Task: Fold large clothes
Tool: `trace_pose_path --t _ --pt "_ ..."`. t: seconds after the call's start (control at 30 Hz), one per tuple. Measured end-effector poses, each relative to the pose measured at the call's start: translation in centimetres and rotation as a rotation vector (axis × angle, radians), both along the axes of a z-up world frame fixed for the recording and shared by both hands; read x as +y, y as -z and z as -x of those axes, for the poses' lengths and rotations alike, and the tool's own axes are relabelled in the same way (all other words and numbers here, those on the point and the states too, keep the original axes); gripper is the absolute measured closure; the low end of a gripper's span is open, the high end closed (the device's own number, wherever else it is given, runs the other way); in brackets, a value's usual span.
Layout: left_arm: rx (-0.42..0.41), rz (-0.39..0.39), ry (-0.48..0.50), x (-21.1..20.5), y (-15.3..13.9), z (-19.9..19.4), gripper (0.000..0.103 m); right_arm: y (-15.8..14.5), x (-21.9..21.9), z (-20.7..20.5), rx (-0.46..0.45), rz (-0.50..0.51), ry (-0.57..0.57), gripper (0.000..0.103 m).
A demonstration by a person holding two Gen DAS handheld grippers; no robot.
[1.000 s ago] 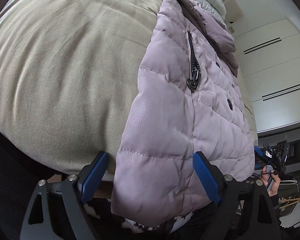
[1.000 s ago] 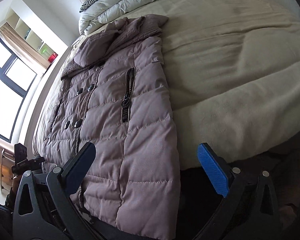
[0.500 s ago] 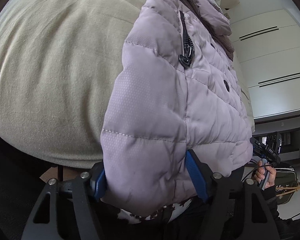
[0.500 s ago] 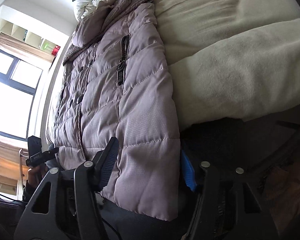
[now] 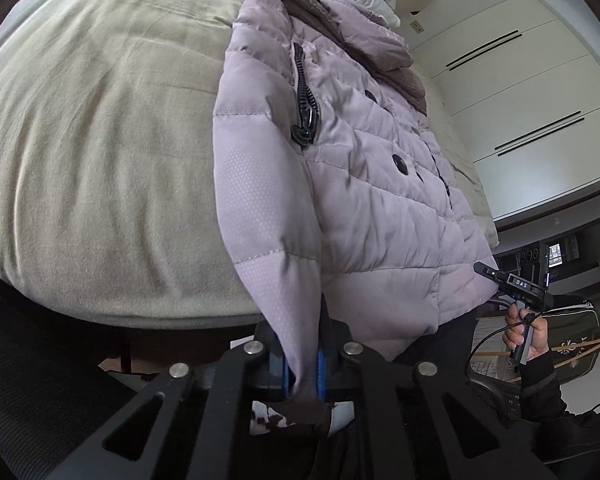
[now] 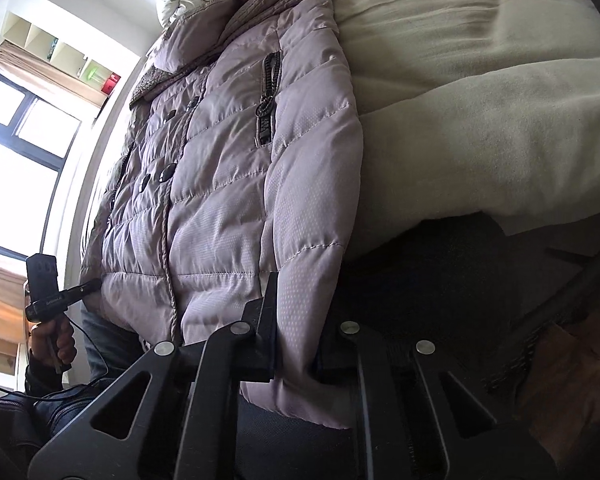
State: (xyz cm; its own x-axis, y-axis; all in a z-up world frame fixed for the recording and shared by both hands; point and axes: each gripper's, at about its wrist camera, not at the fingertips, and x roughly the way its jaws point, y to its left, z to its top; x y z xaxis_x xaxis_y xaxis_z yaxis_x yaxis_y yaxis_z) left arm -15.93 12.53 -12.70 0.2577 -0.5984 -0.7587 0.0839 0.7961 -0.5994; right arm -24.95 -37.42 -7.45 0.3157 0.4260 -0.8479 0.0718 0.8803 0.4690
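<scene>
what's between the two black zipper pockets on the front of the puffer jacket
Between the near pocket zipper and the far one, hidden here, the puffer jacket shows quilted fabric, dark snap buttons and the front placket seam; the right wrist view shows it best.

Readable only in the left wrist view: "DAS" in small pale capitals on a little display strip [image 5: 521,283] set into the black body of the right gripper [image 5: 485,270] (held in the far hand). Embossed marking on the black box [image 6: 41,270] atop the left gripper in the right wrist view, too faint to make out. No other legible lettering, brand or number anywhere.
</scene>
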Motion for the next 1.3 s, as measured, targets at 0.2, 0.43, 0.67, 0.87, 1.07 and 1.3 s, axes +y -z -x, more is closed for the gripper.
trace_pose_path --t 0.2,0.43,0.67,0.87,1.07,1.3 --pt "-0.034 -0.004 0.02 0.6 -2.1 1.6 0.096 -1.7 1.4 1.2 -0.026 0.007 -0.032 0.096" --pt "-0.017 0.174 0.045 3.4 -3.5 3.8 0.096 -5.6 0.0 3.3 -0.088 -0.16 -0.027 0.096" --pt "-0.196 0.448 -0.106 6.3 -8.2 -1.0 0.096 -10.5 0.1 -1.4 -0.317 -0.341 0.001 0.096" --pt "-0.324 0.58 -0.211 6.8 -12.4 -8.5 0.095 -15.3 -0.3 -9.4 -0.476 -0.365 0.081 0.096" --pt "-0.402 0.605 -0.317 7.7 -14.3 -16.6 0.095 -17.5 -3.1 -18.6 -0.536 -0.348 0.226 0.097" --pt "-0.353 0.59 -0.426 8.2 -12.3 -27.8 0.095 -16.4 -3.3 -31.1 -0.492 -0.253 0.279 0.097"
